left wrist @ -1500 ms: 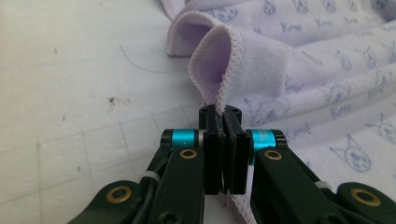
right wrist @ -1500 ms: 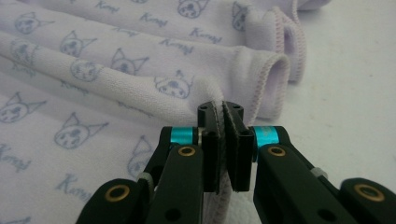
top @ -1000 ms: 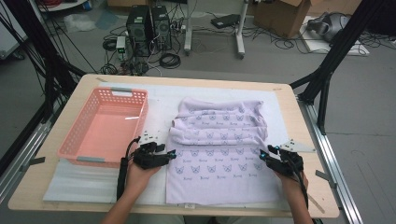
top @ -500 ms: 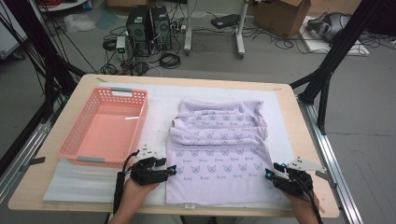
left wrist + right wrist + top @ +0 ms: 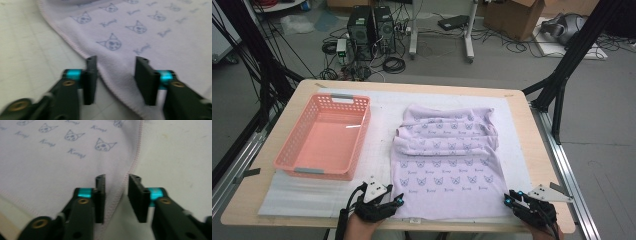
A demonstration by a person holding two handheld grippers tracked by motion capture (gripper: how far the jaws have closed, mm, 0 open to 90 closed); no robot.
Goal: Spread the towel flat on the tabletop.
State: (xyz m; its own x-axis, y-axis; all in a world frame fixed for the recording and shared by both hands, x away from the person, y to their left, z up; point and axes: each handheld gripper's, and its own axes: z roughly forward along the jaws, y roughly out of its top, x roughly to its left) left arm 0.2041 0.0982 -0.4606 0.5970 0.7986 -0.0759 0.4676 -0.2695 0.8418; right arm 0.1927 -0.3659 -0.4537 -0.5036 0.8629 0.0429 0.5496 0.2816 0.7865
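Observation:
A lilac towel point(image 5: 447, 175) printed with cat faces lies on the white mat point(image 5: 379, 145), its far part folded into bands. My left gripper point(image 5: 398, 201) is at the towel's near left corner. In the left gripper view its jaws have just been closing, and my left gripper point(image 5: 116, 75) stands apart around the towel point(image 5: 150, 30) hem. My right gripper point(image 5: 508, 200) is at the near right corner. It too has just been closing, and in the right gripper view my right gripper point(image 5: 116, 195) shows a narrow gap over the towel point(image 5: 50, 157) edge.
An empty pink plastic basket point(image 5: 324, 140) stands left of the towel on the mat. The wooden table's point(image 5: 532, 130) near edge is just behind both hands. Black frame legs, cables and computer cases stand on the floor beyond.
Both hands have drawn back from beside the towel's folded bands to its near corners. Both pairs of jaws have narrowed. The towel lies as before.

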